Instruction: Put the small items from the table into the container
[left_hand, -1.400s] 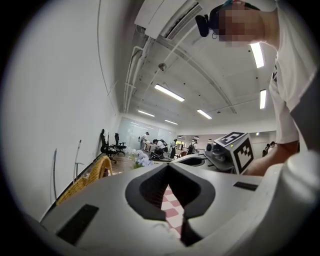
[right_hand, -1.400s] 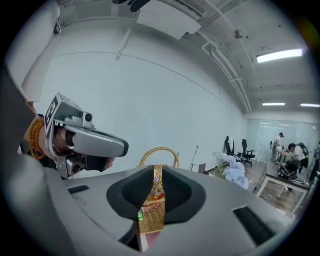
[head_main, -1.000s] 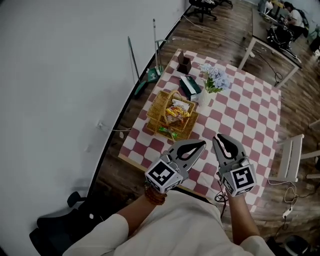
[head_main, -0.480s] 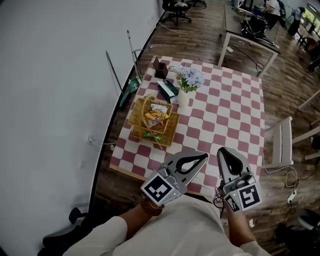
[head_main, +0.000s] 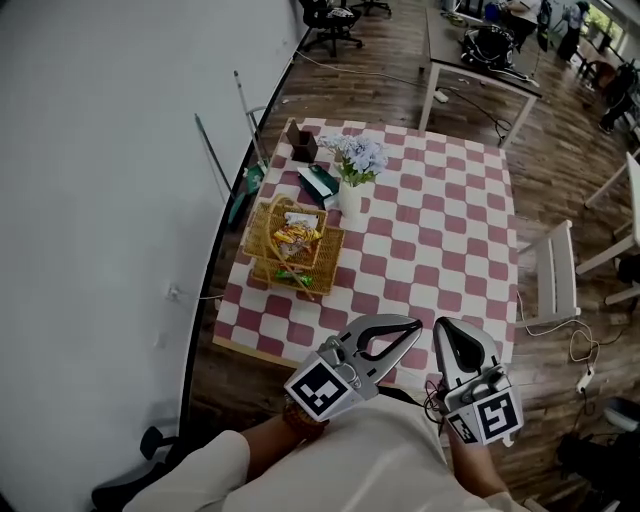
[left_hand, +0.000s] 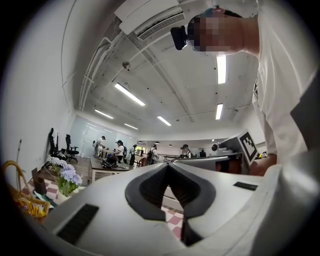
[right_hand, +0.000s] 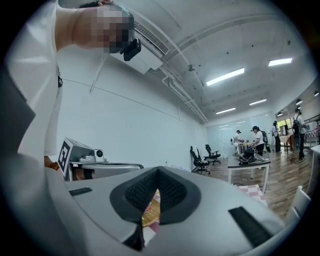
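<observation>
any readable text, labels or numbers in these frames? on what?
No readable text in any view.
Left gripper and right gripper (fingers closing, empty) cubes: black-and-white marker patterns, no characters.
Packets in the basket: print too small to read.
Green box: too small to read.

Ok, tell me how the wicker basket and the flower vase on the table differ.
The wicker basket is low, wide and golden-woven; the vase is narrow, upright and white. The basket holds packets; the vase holds pale blue flowers. In the head view the basket sits by the table's left edge, while the vase stands further in. Both rest on the pink-and-white checked table.
</observation>
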